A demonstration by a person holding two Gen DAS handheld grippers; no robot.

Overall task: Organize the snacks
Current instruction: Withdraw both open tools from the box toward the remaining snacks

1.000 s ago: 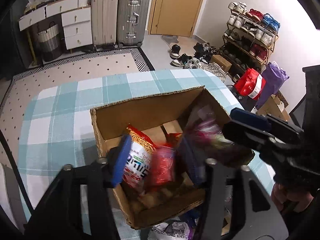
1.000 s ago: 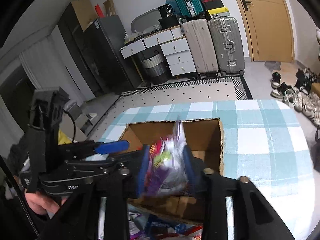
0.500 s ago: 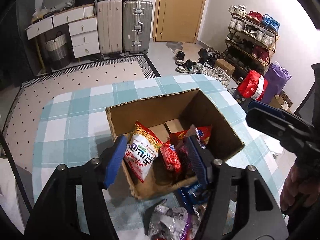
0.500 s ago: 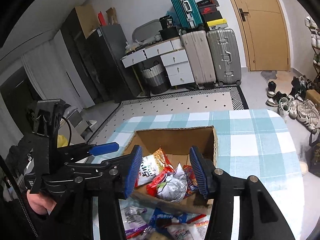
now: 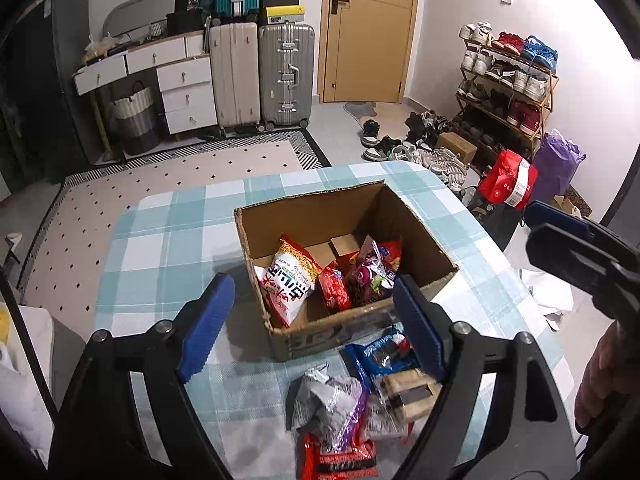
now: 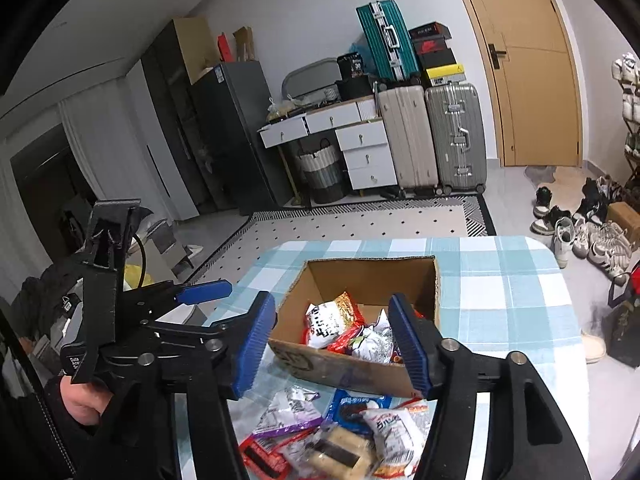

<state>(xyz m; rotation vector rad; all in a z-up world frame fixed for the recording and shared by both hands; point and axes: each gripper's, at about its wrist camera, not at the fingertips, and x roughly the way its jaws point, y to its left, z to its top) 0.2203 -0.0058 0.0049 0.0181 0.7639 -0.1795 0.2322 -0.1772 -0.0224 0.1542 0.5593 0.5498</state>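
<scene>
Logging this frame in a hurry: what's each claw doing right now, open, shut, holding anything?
Left claw: open, holding nothing, above the table in front of the cardboard box.
Right claw: open, holding nothing.

Setting: lived-in home, entry or living area. Evidence: wooden door [image 5: 370,32], loaded shoe rack [image 5: 506,80], upright suitcases [image 5: 260,74] beside a white drawer unit [image 5: 186,88], patterned rug [image 5: 168,184] (checked cloth covers the bench [image 5: 160,248]).

We look down from just behind each tool, left and right, toward the cardboard box [image 5: 344,264] [image 6: 360,312] (near, mid-worktop [image 5: 160,240] [image 6: 500,280]); both views share it, suitcases [image 5: 286,76] [image 6: 456,136] beyond.
</scene>
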